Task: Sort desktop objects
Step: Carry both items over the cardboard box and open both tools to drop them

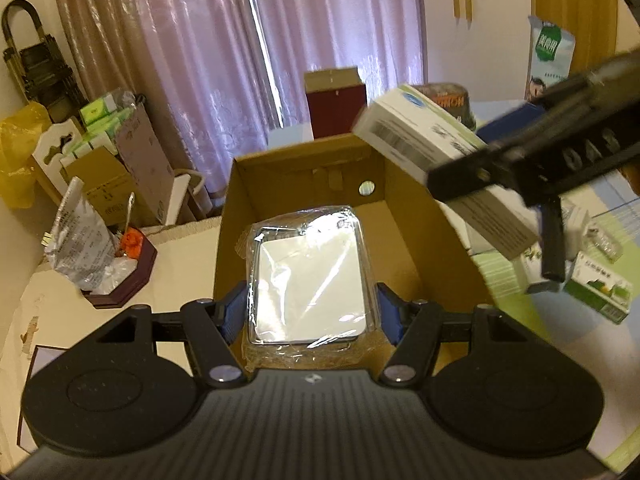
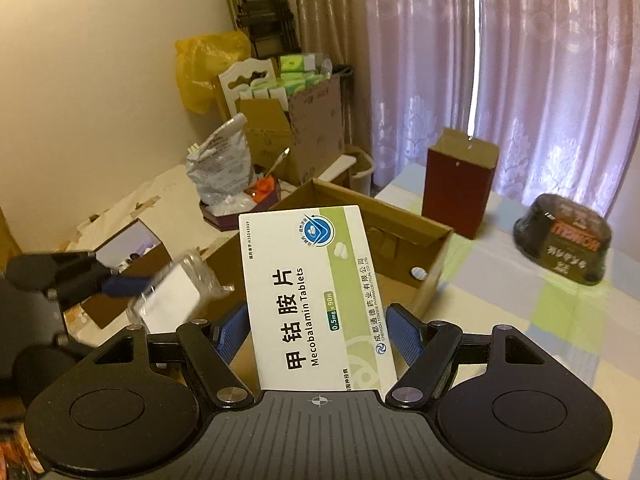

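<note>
My left gripper [image 1: 310, 304] is shut on a clear-wrapped white pack [image 1: 308, 272], held just above the open brown cardboard box [image 1: 404, 216]. In the right wrist view that pack [image 2: 172, 300] shows at the left, over the box's near corner, with the left gripper [image 2: 132, 286] on it. My right gripper [image 2: 320, 328] is shut on a white and green Mecobalamin tablet box [image 2: 312, 292], which hovers over the cardboard box [image 2: 384, 224]. From the left wrist view the tablet box [image 1: 424, 140] hangs tilted above the right rim, gripped by the right gripper [image 1: 508, 216].
A dark red box [image 2: 456, 192] and a dark round tub [image 2: 568, 236] stand behind the cardboard box on the checked tablecloth. Green medicine boxes [image 1: 600, 292] and a blister pack [image 1: 604, 240] lie at the right. A foil bag in a dark tray [image 1: 80, 236] sits left.
</note>
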Motion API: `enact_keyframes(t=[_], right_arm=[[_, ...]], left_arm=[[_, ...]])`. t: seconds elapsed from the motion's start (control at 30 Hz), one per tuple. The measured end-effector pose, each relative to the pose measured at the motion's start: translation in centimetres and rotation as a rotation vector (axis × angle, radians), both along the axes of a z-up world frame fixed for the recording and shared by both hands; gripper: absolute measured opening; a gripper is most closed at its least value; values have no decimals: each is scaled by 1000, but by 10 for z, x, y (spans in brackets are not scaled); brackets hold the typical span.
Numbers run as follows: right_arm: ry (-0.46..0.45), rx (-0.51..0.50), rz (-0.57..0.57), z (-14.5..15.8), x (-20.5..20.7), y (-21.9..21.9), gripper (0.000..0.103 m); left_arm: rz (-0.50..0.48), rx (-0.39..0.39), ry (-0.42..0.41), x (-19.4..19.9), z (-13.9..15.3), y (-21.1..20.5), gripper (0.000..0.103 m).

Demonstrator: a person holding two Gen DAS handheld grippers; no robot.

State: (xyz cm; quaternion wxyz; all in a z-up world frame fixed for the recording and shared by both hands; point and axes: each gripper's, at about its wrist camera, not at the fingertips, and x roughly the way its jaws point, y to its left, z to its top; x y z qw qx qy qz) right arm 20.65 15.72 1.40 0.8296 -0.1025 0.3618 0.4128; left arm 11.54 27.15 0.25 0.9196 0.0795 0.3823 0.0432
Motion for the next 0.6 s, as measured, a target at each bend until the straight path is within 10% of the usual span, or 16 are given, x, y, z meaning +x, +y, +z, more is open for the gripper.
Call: enact_keyframes(t=[0.33, 0.4, 0.6], right_arm=[[40, -57, 20, -44, 32, 38, 72], [56, -58, 42, -48, 36, 44, 30], [58, -67, 45, -59, 42, 53, 30]], left_arm=[[-27, 31, 33, 25, -41, 12, 70], [-30, 36, 30, 24, -44, 13, 80], [-15, 28, 24, 12, -46, 19, 80]])
